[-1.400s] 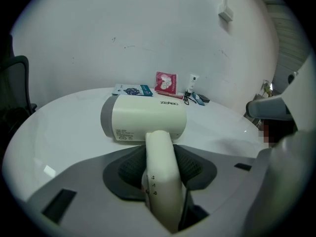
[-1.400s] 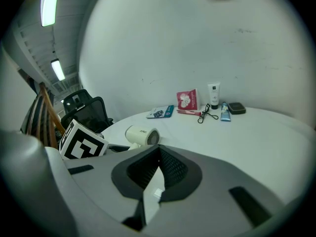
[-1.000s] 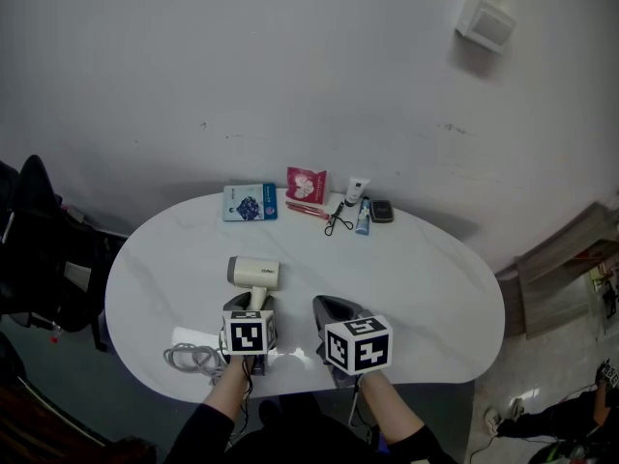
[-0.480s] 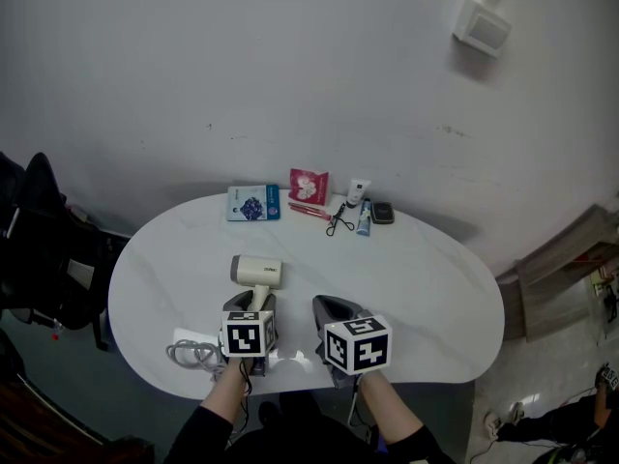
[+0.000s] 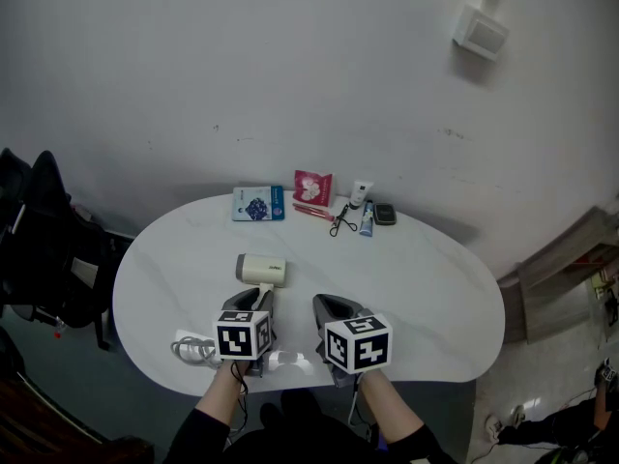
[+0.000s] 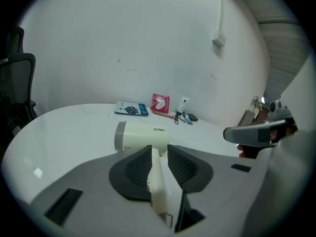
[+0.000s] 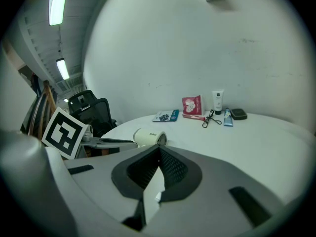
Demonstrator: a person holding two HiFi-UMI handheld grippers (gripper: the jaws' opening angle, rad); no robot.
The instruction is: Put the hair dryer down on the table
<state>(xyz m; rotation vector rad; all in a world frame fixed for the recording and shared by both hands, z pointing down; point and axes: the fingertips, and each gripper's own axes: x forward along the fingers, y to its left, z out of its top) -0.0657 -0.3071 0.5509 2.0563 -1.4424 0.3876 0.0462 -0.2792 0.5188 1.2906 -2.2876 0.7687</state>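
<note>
Cream plastic hair dryer with a grey end cap sits sideways over the near-left part of the white oval table, its handle pointing back toward the person. I can't tell if the body rests on the top or is just off it. The left gripper has just been closing its jaws, and the dark ribbed pads now sit against both sides of the handle at mid width, gripping it. A white cord is coiled near the table's front-left edge, beside that gripper. The right gripper is just beside the left one, low over the near edge. Its jaws are together at the tips with nothing between them. Along the far edge by the wall, well apart from the dryer, are a blue packet, a pink packet, a white tube, a small blue tube and a dark flat case. A black chair stands left of the table.
</note>
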